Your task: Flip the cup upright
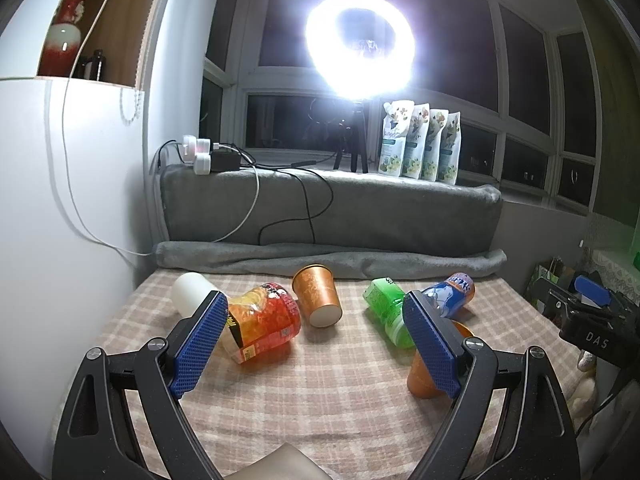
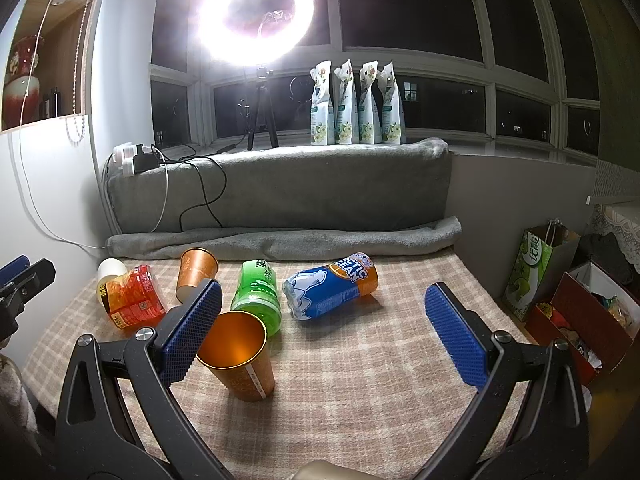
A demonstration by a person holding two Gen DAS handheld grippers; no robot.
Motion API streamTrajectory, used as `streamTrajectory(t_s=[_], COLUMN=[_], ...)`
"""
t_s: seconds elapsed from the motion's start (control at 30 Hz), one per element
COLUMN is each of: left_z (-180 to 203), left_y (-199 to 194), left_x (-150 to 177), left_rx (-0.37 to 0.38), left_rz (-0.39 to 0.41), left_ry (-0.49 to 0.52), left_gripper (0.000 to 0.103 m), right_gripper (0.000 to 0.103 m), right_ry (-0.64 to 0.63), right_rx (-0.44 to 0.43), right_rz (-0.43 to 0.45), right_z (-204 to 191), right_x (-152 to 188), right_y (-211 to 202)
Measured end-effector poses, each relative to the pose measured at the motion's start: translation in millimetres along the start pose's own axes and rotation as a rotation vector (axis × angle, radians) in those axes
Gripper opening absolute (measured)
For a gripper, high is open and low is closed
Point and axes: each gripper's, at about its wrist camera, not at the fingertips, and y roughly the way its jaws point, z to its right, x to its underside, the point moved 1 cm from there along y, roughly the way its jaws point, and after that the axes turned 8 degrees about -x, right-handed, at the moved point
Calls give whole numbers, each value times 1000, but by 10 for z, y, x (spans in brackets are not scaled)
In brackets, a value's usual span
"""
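On the checked cloth: several containers lie tipped, with the two hand-held grippers hovering at the near edge.
Surface: a cloth-covered table point(image 2: 360, 380), as far as I can judge; a rolled grey blanket point(image 2: 280, 242) closes its far side.
Near orange cup point(image 2: 240, 356): already mouth-up, leaning slightly, just beside the right hand-held gripper's left finger.
Far orange cup point(image 1: 318, 295): still on its side near the blanket, long axis running toward the camera and slightly right, base nearer, mouth away toward the blanket.
Left hand-held gripper point(image 1: 316, 344): jaws spread wide, nothing between them; the lying cup sits straight ahead, just beyond the fingertips.
Right hand-held gripper point(image 2: 320, 336): jaws also wide apart and empty; the lying cup point(image 2: 196, 274) is ahead and well off to its left.
Nearer arm: the left, by my reading, so the next flip likely falls to it.
Neighbours: a red-orange jar point(image 1: 262, 322) lies just left of the lying cup, a green bottle point(image 1: 390, 312) to its right with a clear gap, a blue bottle point(image 2: 330, 286) farther right.
Open room: bare cloth in front of the lying cup and across the right half; the jar side is tight.
Risk: a wide approach may nudge the jar.
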Motion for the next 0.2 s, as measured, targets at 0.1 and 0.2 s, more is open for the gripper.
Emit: streamTrajectory(t_s=[0.1,0.2], left_z=[-3,-1], left_y=[-1,-7], left_x=[-1,1], left_rx=[-2,-5], left_rz=[1,0], left_ry=[0,0], left_gripper=[89,89], right_gripper=[103,103], right_ry=[-4,-3], right_rx=[0,1], right_rz=[-6,-11], right_z=[10,42], right_x=[2,19], right_y=[8,12])
